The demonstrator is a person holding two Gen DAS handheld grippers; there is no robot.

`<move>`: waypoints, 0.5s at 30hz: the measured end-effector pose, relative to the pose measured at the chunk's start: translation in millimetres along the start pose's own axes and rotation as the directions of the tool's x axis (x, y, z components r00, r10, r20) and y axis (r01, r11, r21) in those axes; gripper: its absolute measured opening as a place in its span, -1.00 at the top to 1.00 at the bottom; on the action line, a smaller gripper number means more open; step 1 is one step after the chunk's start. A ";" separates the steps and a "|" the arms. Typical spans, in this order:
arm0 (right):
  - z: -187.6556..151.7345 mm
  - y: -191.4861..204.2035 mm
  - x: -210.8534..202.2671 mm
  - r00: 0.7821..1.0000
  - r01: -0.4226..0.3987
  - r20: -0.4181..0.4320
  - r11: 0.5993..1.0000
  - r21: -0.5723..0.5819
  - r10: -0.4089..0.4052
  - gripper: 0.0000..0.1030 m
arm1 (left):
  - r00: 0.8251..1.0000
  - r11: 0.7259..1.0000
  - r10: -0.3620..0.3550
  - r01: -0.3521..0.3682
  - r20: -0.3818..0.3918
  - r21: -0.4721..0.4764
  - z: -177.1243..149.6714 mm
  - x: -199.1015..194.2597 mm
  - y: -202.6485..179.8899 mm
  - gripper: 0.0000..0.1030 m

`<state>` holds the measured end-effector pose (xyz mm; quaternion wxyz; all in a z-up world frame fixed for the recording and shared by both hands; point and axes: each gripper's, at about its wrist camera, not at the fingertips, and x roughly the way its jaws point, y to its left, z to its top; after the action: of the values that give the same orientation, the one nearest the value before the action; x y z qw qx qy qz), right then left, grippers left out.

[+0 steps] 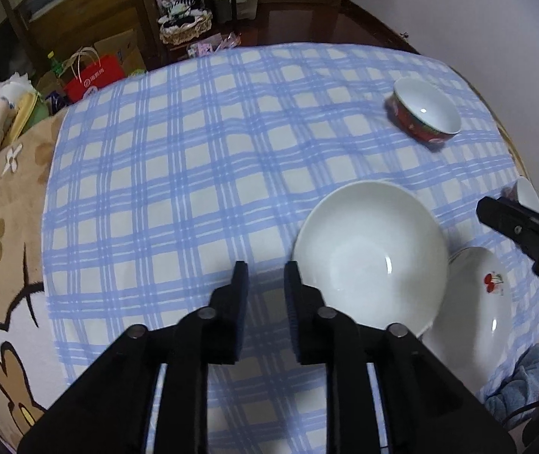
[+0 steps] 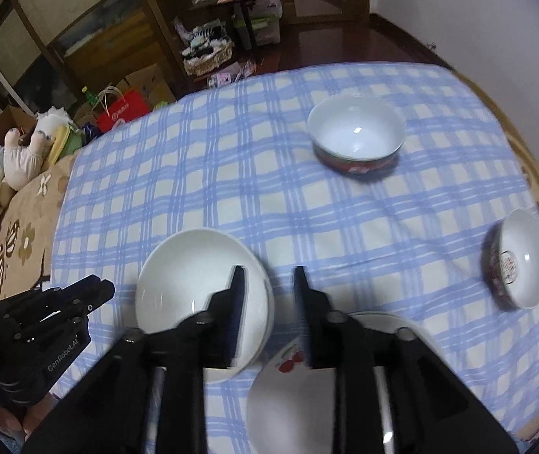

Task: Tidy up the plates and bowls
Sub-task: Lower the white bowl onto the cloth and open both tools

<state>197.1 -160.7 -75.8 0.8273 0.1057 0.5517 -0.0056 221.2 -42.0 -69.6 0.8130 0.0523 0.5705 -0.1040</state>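
Note:
A large plain white bowl (image 1: 369,261) sits on the blue checked cloth (image 1: 193,174), its edge resting over a white plate with a cherry print (image 1: 470,310). My left gripper (image 1: 265,276) hovers just left of that bowl, its jaws a little apart with only cloth between them. In the right wrist view my right gripper (image 2: 268,270) is open above the white bowl (image 2: 193,276). Its left finger is over the bowl's right side and the cherry plate (image 2: 288,389) lies beneath. A red-sided bowl (image 2: 356,136) stands farther back, and a patterned bowl (image 2: 521,261) at the right.
The cloth covers a table with a brown cartoon-print cover (image 1: 0,249) showing at the left. Beyond the far edge are a red bag (image 1: 93,75), boxes, soft toys (image 2: 23,155) and wooden shelves. A blue towel (image 1: 515,389) lies at the near right.

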 end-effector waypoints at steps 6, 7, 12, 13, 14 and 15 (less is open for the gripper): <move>6.2 -10.3 -31.7 0.996 0.079 0.043 0.997 -0.017 -0.078 0.19 | 0.998 0.999 -0.052 0.052 0.041 0.011 1.2 -23.2 -12.5 -0.15; 6.5 -12.3 -37.4 0.995 0.080 0.053 0.997 -0.018 -0.079 0.08 | 0.997 0.999 -0.042 0.042 0.065 0.015 0.9 -28.8 -15.2 -0.20; 7.1 -25.2 -67.8 0.988 0.107 0.114 0.994 -0.024 -0.103 -0.31 | 0.994 0.998 -0.008 0.001 0.105 0.068 5.4 -51.9 -31.4 -0.50; 7.1 -28.4 -75.3 0.984 0.123 0.135 0.992 -0.031 -0.118 -0.49 | 0.995 0.998 -0.002 -0.005 0.104 0.068 7.4 -53.9 -32.6 -0.50; 7.3 -30.9 -79.8 0.981 0.133 0.150 0.990 -0.035 -0.127 -0.69 | 0.995 0.998 0.009 -0.016 0.104 0.067 9.8 -56.3 -34.3 -0.50; 7.5 -33.0 -84.5 0.977 0.145 0.163 0.989 -0.037 -0.137 -0.77 | 0.994 0.998 0.020 -0.027 0.107 0.064 12.5 -59.4 -36.0 -0.51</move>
<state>166.7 -203.4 -1.4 0.8688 0.0453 0.4896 -0.0592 204.9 -73.1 -8.4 0.8412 0.0798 0.5222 -0.1156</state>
